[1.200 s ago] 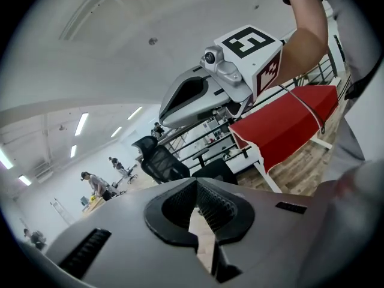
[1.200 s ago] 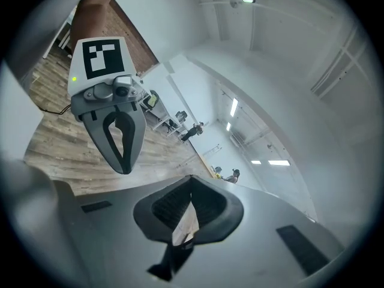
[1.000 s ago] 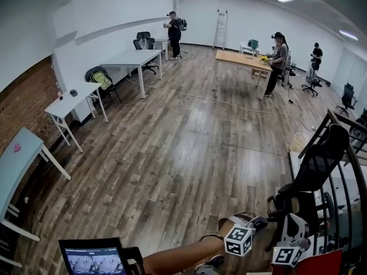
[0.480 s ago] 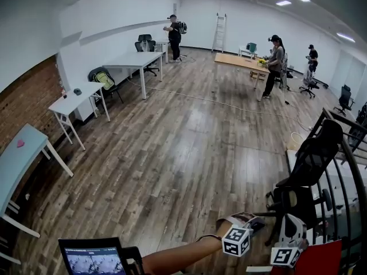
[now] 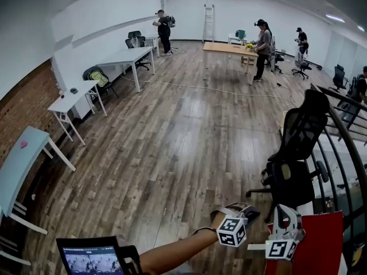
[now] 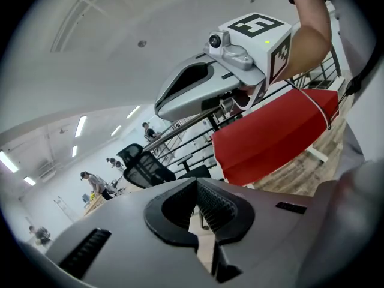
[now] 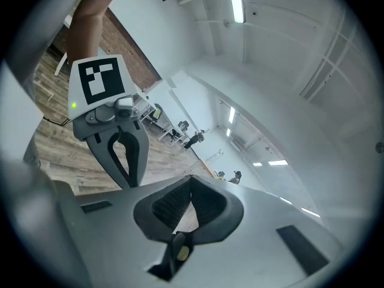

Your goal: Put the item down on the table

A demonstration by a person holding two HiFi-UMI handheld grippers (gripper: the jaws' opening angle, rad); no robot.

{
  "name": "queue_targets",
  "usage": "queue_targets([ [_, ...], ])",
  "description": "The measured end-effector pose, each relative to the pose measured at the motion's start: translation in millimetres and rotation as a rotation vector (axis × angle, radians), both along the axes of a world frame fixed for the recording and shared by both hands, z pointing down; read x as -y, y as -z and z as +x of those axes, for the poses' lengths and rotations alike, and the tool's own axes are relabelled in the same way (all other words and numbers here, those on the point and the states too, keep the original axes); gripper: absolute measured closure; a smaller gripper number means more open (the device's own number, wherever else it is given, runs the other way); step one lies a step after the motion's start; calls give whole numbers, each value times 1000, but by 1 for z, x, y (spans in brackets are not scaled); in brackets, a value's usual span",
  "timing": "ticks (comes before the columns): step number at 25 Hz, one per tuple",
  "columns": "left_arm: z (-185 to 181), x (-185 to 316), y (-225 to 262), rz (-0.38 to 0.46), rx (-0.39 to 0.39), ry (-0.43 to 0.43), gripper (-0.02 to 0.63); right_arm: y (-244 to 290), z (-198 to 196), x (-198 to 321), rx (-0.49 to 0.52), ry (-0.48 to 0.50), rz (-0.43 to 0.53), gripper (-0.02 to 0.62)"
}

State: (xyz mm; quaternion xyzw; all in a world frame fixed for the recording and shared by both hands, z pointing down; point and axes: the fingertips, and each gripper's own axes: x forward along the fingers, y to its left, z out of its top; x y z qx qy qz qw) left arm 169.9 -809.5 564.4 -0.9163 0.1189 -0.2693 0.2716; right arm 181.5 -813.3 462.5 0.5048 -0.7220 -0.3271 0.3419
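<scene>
Right gripper view: right gripper (image 7: 191,179) jaws pressed together, empty; left gripper (image 6: 196,180) jaws same.

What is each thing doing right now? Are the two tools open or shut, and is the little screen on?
Left tool: shut, nothing between its jaws.
Right tool: shut, nothing between its jaws.
Small dark-framed screen: on, showing a picture.
Black mesh office chair: upright, nobody in it.
Silver ladder: standing up at the far wall.
</scene>
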Motion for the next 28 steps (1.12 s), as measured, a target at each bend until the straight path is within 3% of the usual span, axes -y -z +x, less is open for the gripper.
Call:
queue_targets([
  [7, 50, -101, 3, 2, 1, -35, 604, 4, 50, -96, -1, -27, 4, 592],
  [14, 50, -162, 14, 22, 5, -9, 604, 5, 52, -156, -21, -16, -12, 592],
  [21, 18, -199, 12, 14, 2, 39, 604, 2, 28, -192, -8, 13, -1, 592],
  [28, -58, -244, -9, -22, -4, 109, 604, -9, -39, -231, -17, 51, -31, 592],
])
